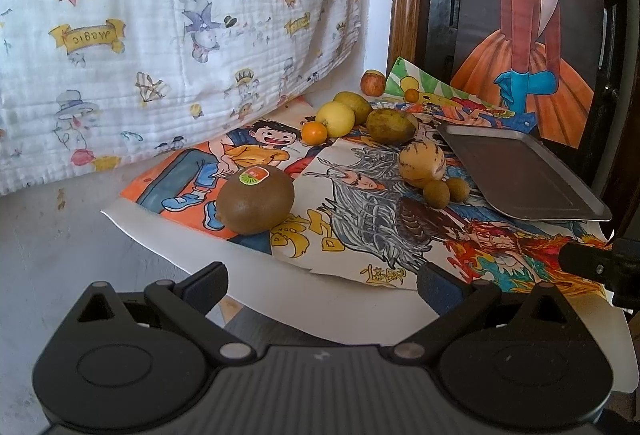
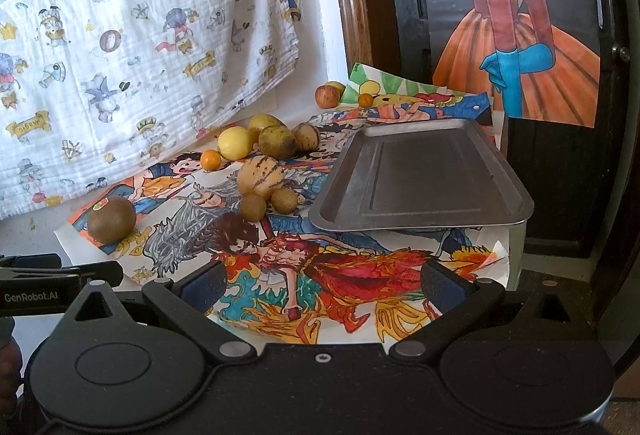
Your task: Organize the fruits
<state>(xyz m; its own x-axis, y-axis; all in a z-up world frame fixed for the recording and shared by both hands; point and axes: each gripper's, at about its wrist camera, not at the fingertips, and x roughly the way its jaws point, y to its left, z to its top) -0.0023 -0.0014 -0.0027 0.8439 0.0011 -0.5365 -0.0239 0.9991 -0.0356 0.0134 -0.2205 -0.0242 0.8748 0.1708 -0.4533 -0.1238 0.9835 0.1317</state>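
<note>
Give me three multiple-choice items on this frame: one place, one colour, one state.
1. Where does the kiwi lie?
A. In the tray
B. Alone on the drawings, apart from the other fruit
C. Touching the lemon

2. What colour is the sticker on the kiwi?
A. Orange and green
B. Blue
C. White

3. What is the state of the metal tray?
A. Heaped with fruit
B. Holding one apple
C. Holding no fruit

Key: 1 B, it sits by itself near the left edge of the paper drawings. 2 A, the left wrist view shows an orange label with green. 3 C, its dark floor is bare while the left gripper and right gripper stand open, holding nothing.
</note>
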